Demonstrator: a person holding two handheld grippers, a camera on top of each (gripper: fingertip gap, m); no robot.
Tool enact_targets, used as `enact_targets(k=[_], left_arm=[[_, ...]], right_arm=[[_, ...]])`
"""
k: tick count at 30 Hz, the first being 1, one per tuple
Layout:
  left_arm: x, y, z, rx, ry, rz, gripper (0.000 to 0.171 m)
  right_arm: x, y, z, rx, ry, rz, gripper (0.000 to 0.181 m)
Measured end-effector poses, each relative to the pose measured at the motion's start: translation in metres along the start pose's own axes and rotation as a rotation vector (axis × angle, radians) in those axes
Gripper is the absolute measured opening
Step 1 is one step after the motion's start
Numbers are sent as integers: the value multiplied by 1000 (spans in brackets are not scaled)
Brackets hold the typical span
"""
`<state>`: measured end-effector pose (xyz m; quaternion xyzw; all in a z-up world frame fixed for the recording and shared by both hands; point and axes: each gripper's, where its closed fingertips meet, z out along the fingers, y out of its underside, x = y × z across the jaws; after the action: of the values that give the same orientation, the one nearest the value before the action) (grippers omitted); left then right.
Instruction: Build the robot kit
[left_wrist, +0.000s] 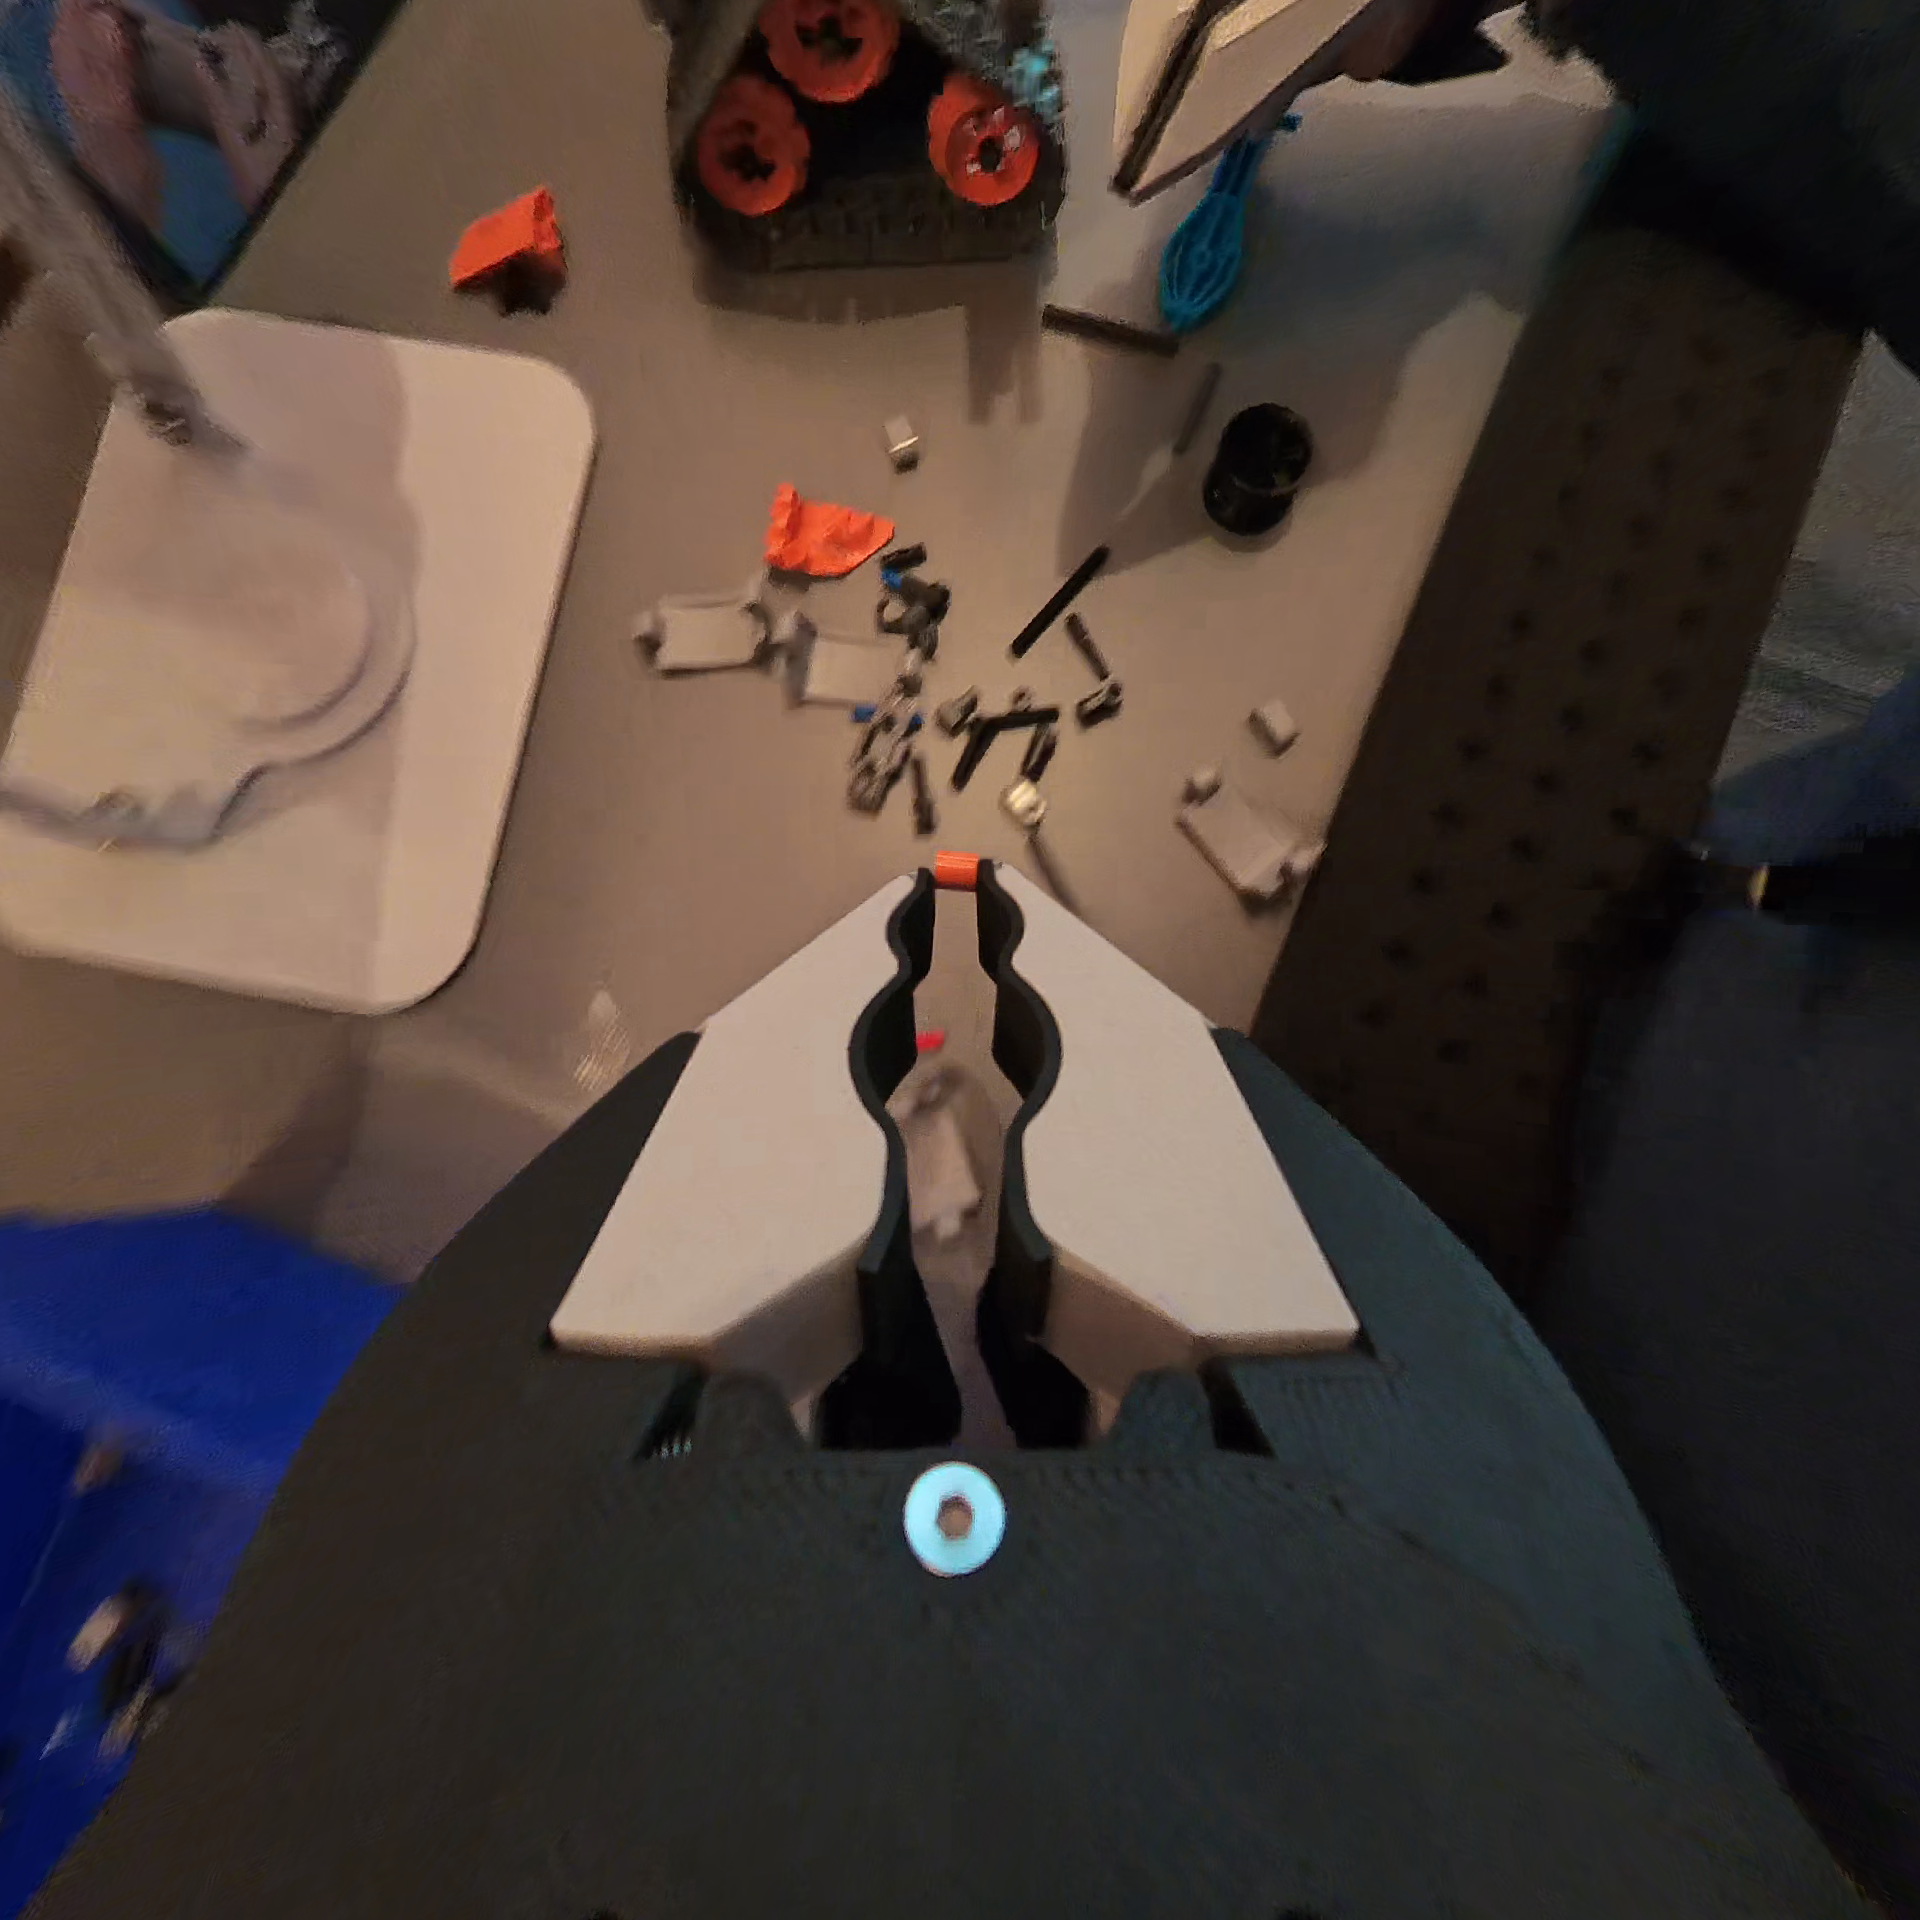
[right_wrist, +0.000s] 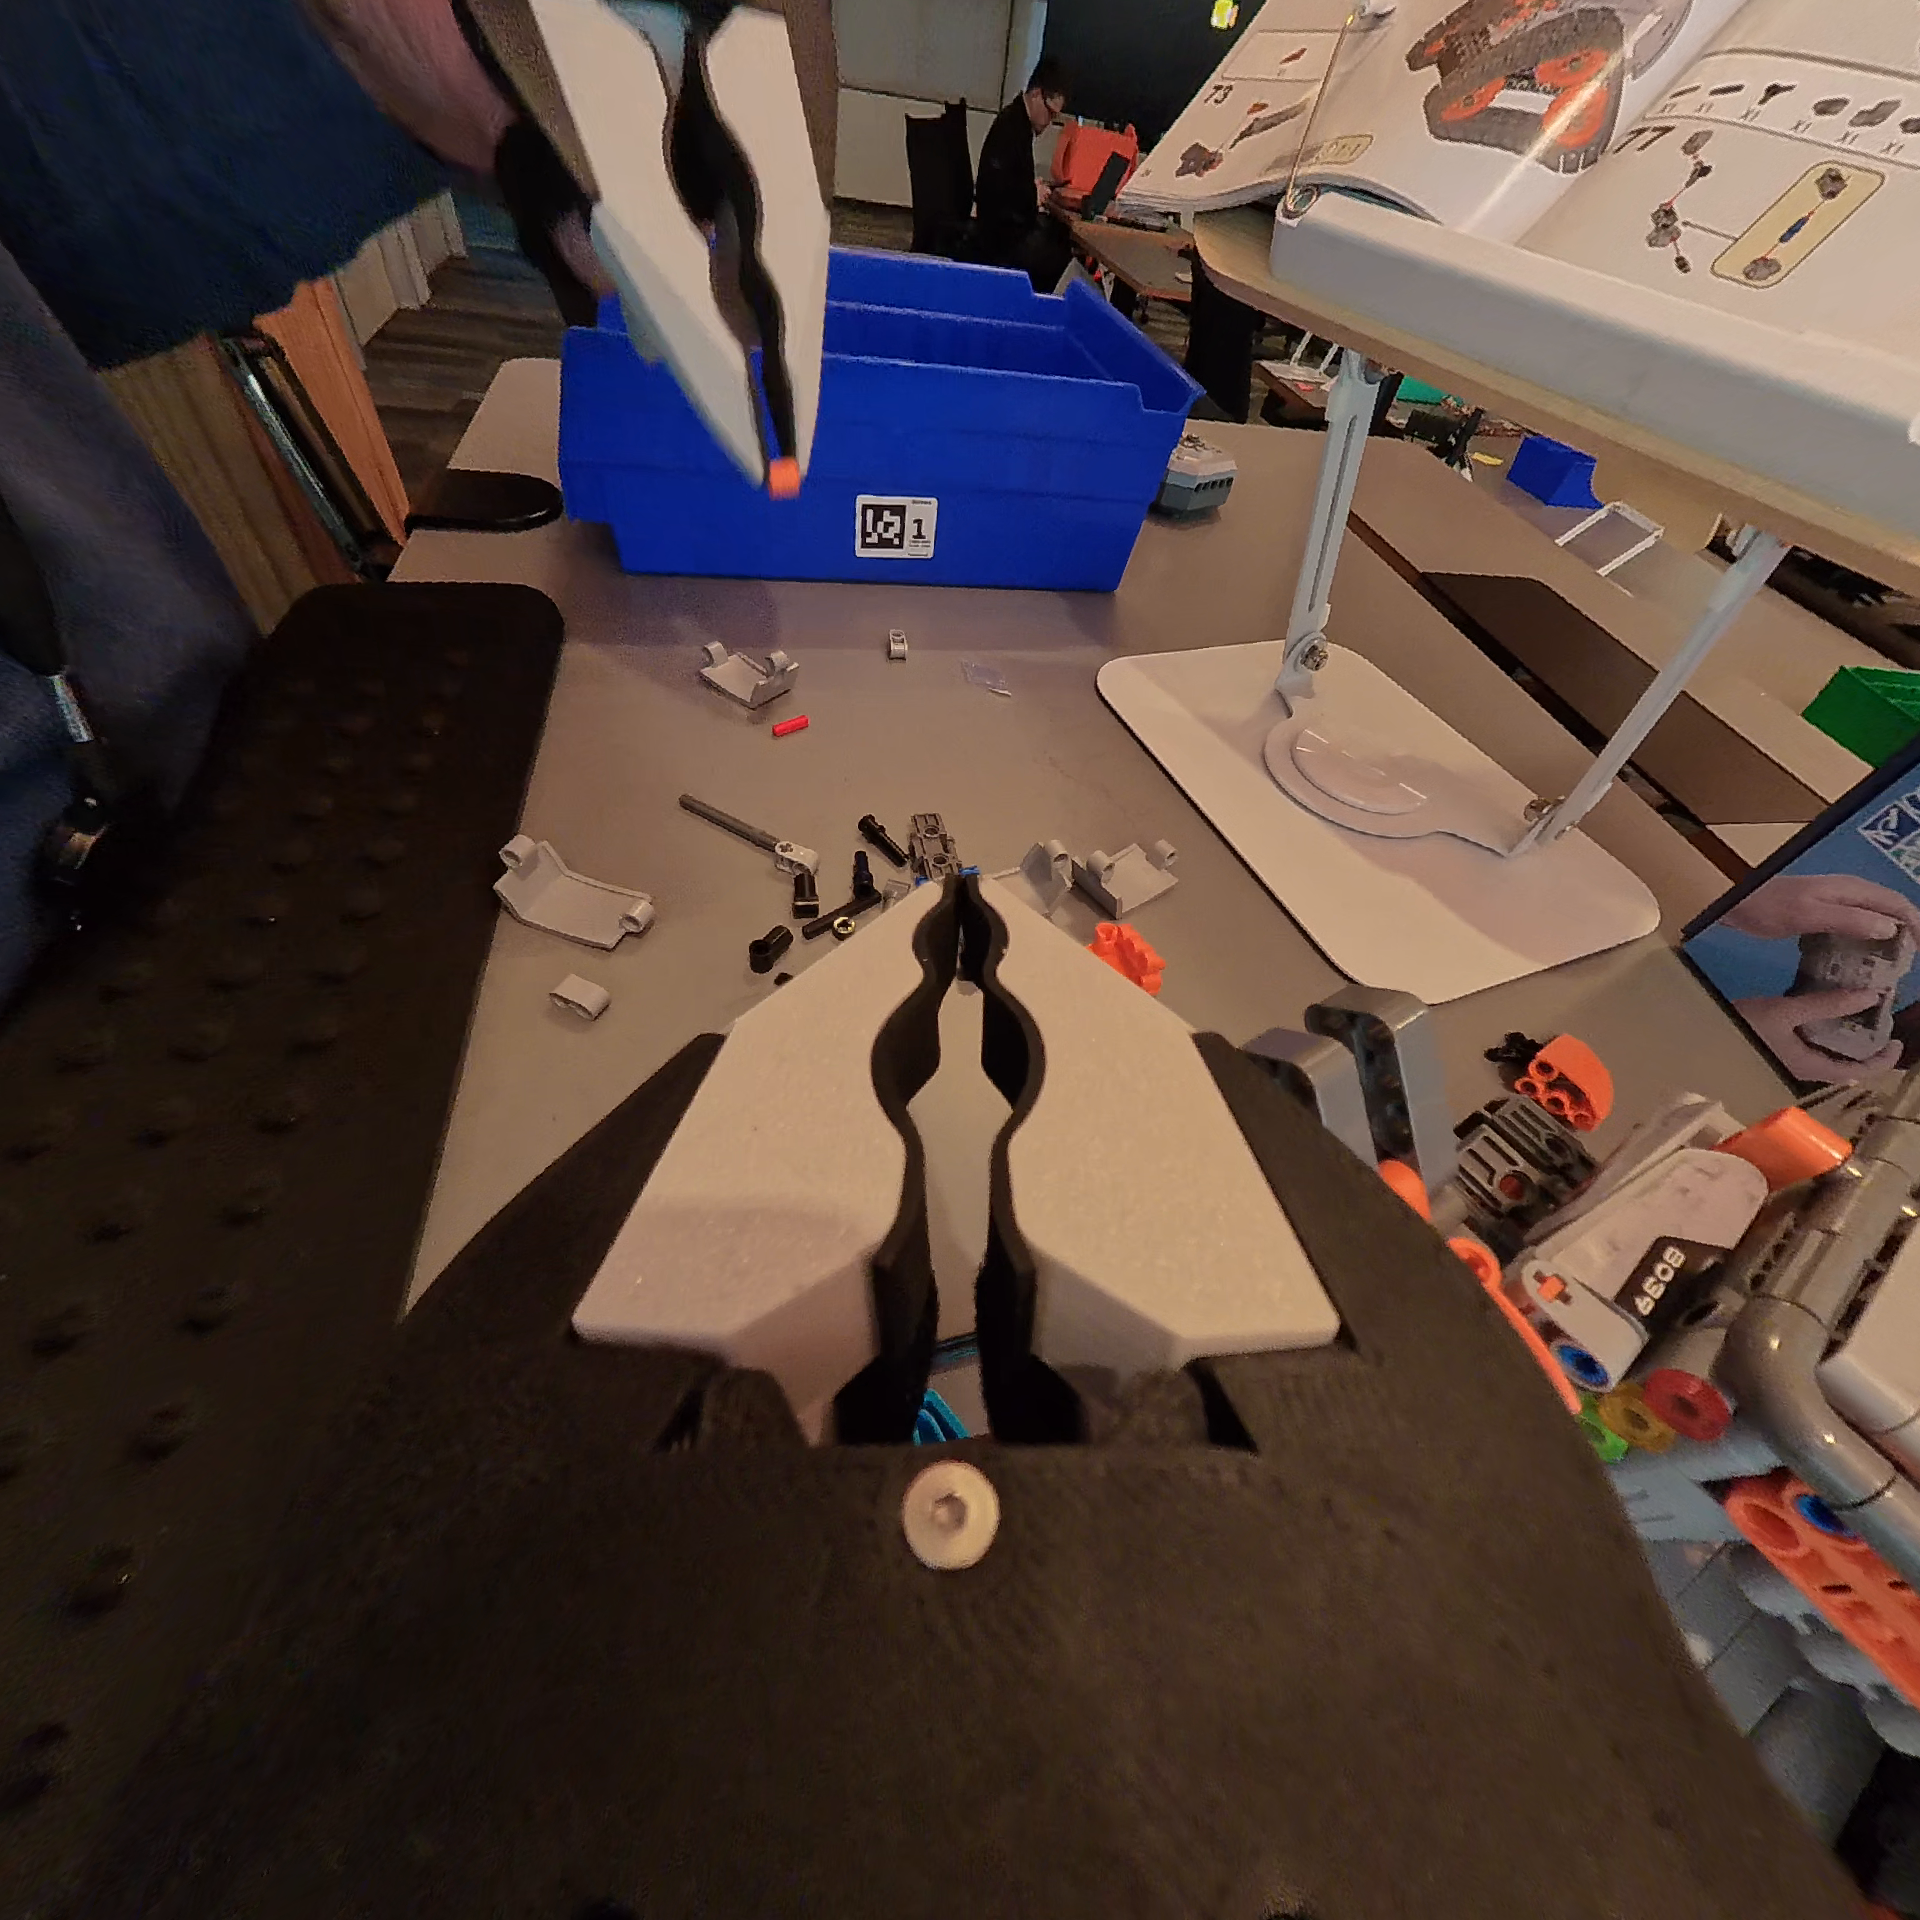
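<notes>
Small orange plastic bushing (left_wrist: 954, 871) pinched at very tips of left gripper (left_wrist: 954, 883), held above loose black and grey pieces (left_wrist: 935, 717) mid-table. Right gripper (right_wrist: 958, 894) closed to thin slit over same scatter; grip on small blue-edged piece suspected, cannot be told. Blue plastic bin (right_wrist: 1018, 457) at far table edge. Risk judged: tip-only hold shallow, bushing easily squirted out and lost among scatter.

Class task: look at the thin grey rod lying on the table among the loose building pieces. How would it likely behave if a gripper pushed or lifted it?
The grey rod looks round and slender, so it would probably roll when nudged sideways. It seems stiff plastic and likely light. The pale connector at one end may check rolling.
</notes>
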<state>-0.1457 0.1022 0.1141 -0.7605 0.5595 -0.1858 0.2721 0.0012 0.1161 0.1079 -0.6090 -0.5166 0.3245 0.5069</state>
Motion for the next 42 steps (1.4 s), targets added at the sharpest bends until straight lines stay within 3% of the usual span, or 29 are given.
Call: enact_targets(k=[4, 7, 12, 16, 20, 23, 25, 27, 30, 33, 37, 42], left_arm=[[15, -3, 60, -68, 91, 10, 5], [21, 1, 88, -113, 114, 31, 6], [18, 7, 107, -118, 112, 2, 10], [15, 8, 101, -90, 101, -14, 16], [10, 4, 65, -46, 28, 6, 15], [4, 0, 16, 14, -44, -9, 13], [-8, 13, -21, 9, -101, -54, 13], [-27, 38, -62, -38, -181, -109, 13], [-64, 101, -119, -211, -308, -208, 13], [-86, 176, -155, -461, -354, -350, 17], [-94, 217, -163, -556, -322, -437, 18], [-85, 223, -141, -555, -215, -441, 21]], right_arm=[[1, 2, -1, -11, 9, 0, 0], [0, 3, 0, -14, 2, 0, 0], [-1, 3, -1, -19, 1, -5, 0], [0, 3, -2, -16, 2, -1, 0], [0, 3, -2, -15, 1, -3, 0], [0, 2, -3, -6, 3, 2, 0], [0, 2, -2, -2, 0, 5, 0], [0, 4, -1, -11, -2, 7, 0], [-1, 7, 2, -22, -10, 12, 0], [-2, 9, 3, -29, -17, 18, 0], [-2, 11, 3, -34, -20, 21, 0], [-1, 12, 2, -18, -25, 29, 0]])
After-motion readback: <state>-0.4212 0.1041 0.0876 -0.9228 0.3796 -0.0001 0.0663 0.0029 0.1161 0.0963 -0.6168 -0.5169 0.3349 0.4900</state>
